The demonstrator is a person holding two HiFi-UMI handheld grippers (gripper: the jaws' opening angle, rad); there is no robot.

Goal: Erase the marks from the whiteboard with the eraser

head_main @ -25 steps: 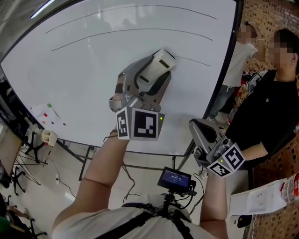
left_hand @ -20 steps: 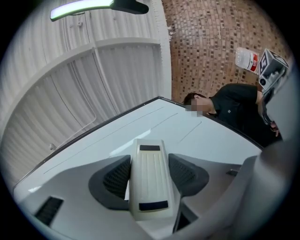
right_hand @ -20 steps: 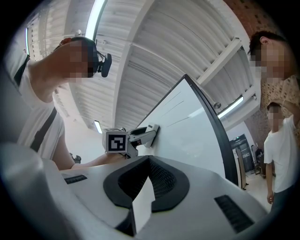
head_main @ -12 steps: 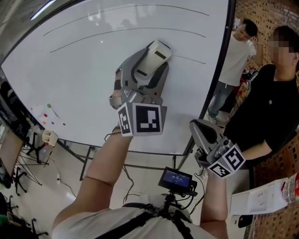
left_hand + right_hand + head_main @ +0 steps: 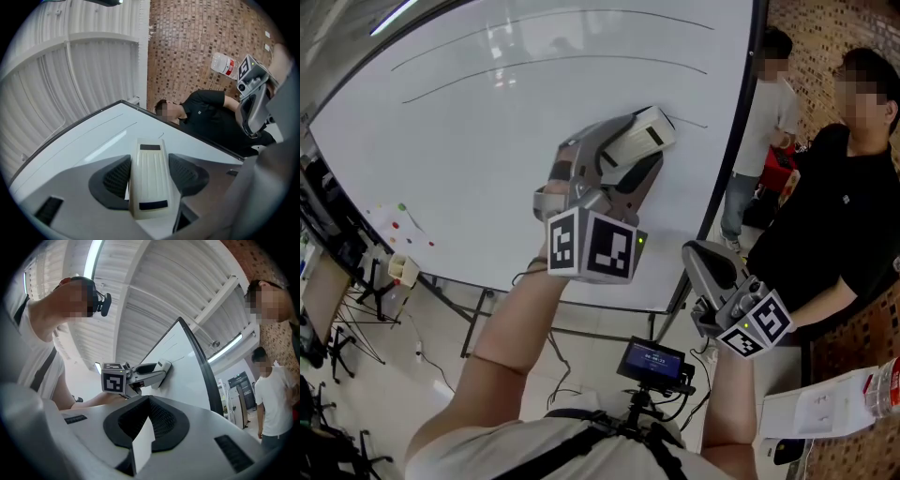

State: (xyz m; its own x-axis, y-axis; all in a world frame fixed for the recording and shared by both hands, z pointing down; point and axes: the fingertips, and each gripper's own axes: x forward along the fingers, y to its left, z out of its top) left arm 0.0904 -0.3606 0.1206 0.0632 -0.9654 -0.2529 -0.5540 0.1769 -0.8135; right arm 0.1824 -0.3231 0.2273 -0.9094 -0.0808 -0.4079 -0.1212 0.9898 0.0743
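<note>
Left gripper view: cream ribbed eraser (image 5: 149,180), black end strips.

Whiteboard (image 5: 487,187) (faintly lined) bears eraser (image 5: 645,136).

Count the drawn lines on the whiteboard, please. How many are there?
3. One long line runs near the top edge, a second long line lies below it, and a short stub shows just right of the eraser. More may be hidden behind the eraser.
</note>
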